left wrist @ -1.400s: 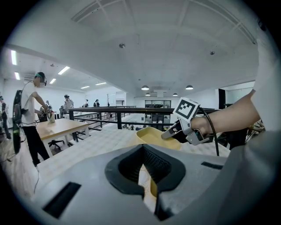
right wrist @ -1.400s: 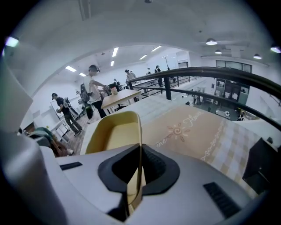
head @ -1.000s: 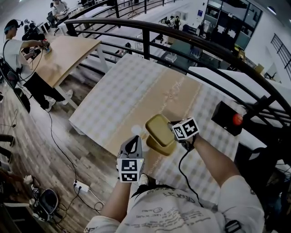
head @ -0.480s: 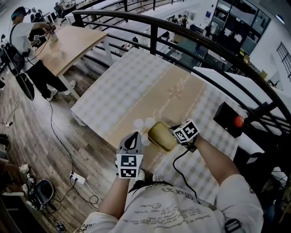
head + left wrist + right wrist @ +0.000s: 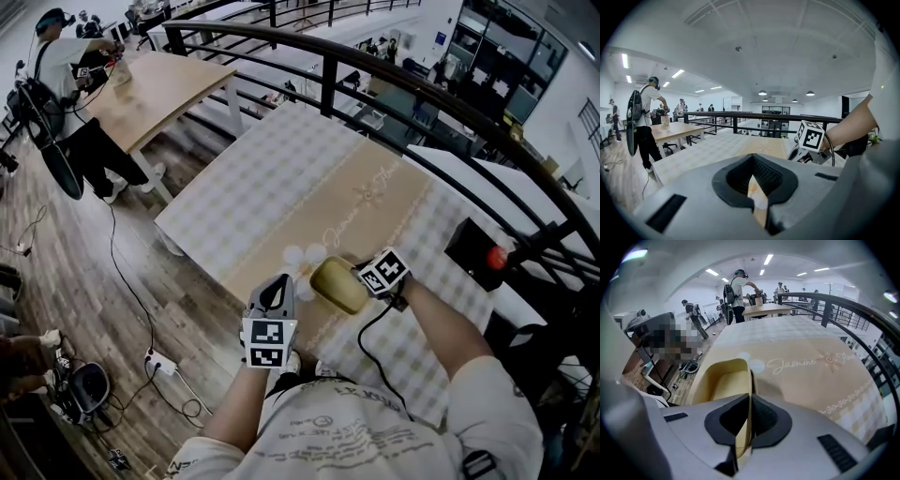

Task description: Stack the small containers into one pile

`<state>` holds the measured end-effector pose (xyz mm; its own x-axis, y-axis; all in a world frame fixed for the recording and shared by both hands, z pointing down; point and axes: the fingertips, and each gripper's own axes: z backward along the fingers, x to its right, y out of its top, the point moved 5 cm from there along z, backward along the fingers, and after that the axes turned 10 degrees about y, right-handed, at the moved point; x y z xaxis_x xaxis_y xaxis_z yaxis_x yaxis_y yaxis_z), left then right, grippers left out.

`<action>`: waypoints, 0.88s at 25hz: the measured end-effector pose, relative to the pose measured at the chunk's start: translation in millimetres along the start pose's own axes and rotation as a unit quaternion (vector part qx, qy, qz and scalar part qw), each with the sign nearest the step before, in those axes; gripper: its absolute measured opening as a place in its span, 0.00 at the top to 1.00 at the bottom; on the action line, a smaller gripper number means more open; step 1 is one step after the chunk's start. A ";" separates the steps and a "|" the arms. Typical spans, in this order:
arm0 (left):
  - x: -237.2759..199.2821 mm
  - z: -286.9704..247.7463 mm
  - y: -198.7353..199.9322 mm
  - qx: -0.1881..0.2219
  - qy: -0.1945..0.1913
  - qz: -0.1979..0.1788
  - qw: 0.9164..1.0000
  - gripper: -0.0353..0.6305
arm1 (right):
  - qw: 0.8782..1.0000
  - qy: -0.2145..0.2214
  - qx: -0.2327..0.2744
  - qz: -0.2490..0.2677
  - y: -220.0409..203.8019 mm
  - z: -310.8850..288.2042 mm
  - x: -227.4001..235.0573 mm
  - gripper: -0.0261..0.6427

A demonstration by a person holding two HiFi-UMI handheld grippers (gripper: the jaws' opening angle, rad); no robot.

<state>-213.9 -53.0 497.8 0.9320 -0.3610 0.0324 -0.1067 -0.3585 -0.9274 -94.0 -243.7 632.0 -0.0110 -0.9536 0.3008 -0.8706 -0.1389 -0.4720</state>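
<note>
My right gripper (image 5: 359,279) is clamped on the side wall of the yellow container (image 5: 335,284), at the tabletop's (image 5: 272,187) near edge. My left gripper (image 5: 276,286) has its jaws together with nothing in them, just beside the container.

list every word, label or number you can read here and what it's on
"Jasmine": cursive print on the beige band of the checked tablecloth.
Word after it, past the sun motif: too blurred to read.
Tiny script along the band's edge: too small to read.
Print on the person's white shirt: too blurred to read.
No text on the mustard-yellow plastic container.
</note>
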 end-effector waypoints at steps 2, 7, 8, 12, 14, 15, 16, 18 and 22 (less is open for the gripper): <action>-0.4 0.8 -2.0 -0.002 0.001 0.000 1.000 0.94 | 1.000 -0.003 -0.006 0.000 -1.0 -3.5 1.9 0.94; -0.6 2.8 -6.3 -0.009 0.003 0.000 1.000 0.94 | 1.000 -0.002 -0.012 0.006 -4.7 -9.4 1.9 0.94; -0.4 2.8 -6.2 -0.010 0.004 0.000 1.000 0.94 | 1.000 0.005 -0.010 0.008 -4.4 -9.8 0.4 0.89; 2.6 2.8 -4.6 -0.010 0.003 -0.002 1.000 0.94 | 1.000 0.014 0.003 0.019 -4.1 -8.5 -6.2 0.70; 5.3 2.2 -4.1 -0.010 0.000 -0.005 1.000 0.94 | 1.000 0.006 0.015 0.020 -5.0 -5.3 -6.5 0.69; 6.6 1.6 -3.8 -0.009 -0.001 -0.007 1.000 0.94 | 1.000 0.003 0.025 0.017 -4.8 -3.1 -6.2 0.68; 8.1 0.9 -3.4 -0.009 -0.003 -0.009 1.000 0.94 | 0.999 -0.001 0.038 0.012 -4.2 -0.3 -5.7 0.68; 11.7 -0.8 -1.0 -0.007 -0.008 -0.013 1.000 0.94 | 0.998 -0.010 0.066 -0.002 -2.8 7.5 -4.2 0.68; 19.3 -4.4 6.5 -0.005 -0.018 -0.021 1.000 0.94 | 0.990 -0.054 0.125 -0.039 -1.7 33.6 2.4 0.84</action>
<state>-198.2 -66.1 494.0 0.9475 -0.3147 0.0568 -0.0711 -0.3803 -0.9221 -76.0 -254.7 605.7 0.1161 -0.9583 0.2612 -0.7180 -0.2626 -0.6446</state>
